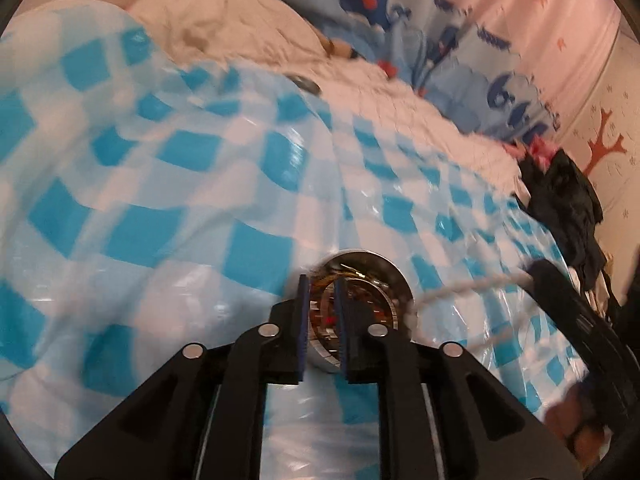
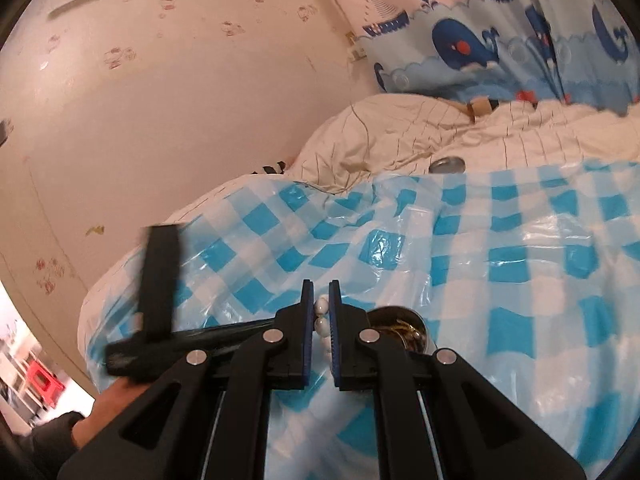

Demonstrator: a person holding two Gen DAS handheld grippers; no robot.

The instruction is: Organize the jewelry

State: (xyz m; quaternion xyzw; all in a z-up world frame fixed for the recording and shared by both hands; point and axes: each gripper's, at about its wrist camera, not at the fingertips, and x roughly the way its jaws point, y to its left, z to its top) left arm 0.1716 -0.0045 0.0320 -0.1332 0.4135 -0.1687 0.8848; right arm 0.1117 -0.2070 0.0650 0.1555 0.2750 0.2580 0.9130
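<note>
A white pearl bead strand (image 2: 322, 322) is clamped in the right gripper (image 2: 321, 320). The left gripper (image 1: 321, 320), slightly parted, straddles the round silver metal tin (image 1: 360, 300) at six o'clock; the strand should be lowered in slowly.

A round metal tin (image 1: 362, 300) holding gold jewelry is seen low in the frame's centre, on a blue-and-white checked plastic sheet (image 1: 168, 200). The left gripper (image 1: 322, 312) is set just in front of it, jaws slightly parted. A white bead strand (image 1: 472, 286) is stretched rightward to the right gripper (image 1: 560, 280). Whale curtains (image 1: 400, 20) are seen at upper right.
</note>
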